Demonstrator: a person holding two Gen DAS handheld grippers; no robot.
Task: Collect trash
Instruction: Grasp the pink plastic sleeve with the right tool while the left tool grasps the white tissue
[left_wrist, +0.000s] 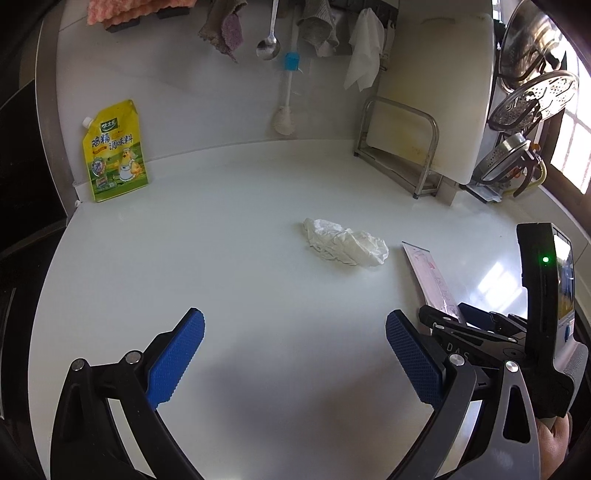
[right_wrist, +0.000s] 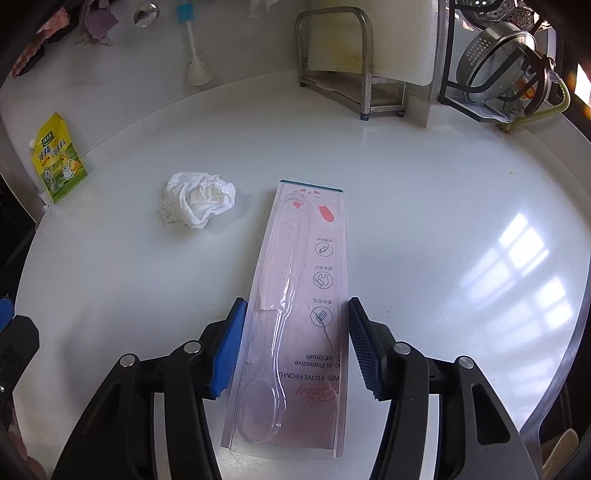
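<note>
Right tongs (right_wrist: 295, 345) half-closed astride the flat toothbrush package (right_wrist: 303, 295), pads at its long edges though contact unclear, likely for an edgewise lift off the bench (right_wrist: 443, 206); left tongs (left_wrist: 295, 354) wide open, empty, facing crumpled tissue (left_wrist: 345, 242) just left of that package.

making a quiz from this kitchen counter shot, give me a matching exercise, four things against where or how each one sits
Things:
1. crumpled tissue
2. toothbrush package
3. yellow seasoning pouch
4. cutting board

Places:
A. upright in the metal rack
B. flat between the right gripper fingers
C. loose mid-counter, nothing around it
D. standing against the wall, far left

Pairs: 1-C, 2-B, 3-D, 4-A
</note>
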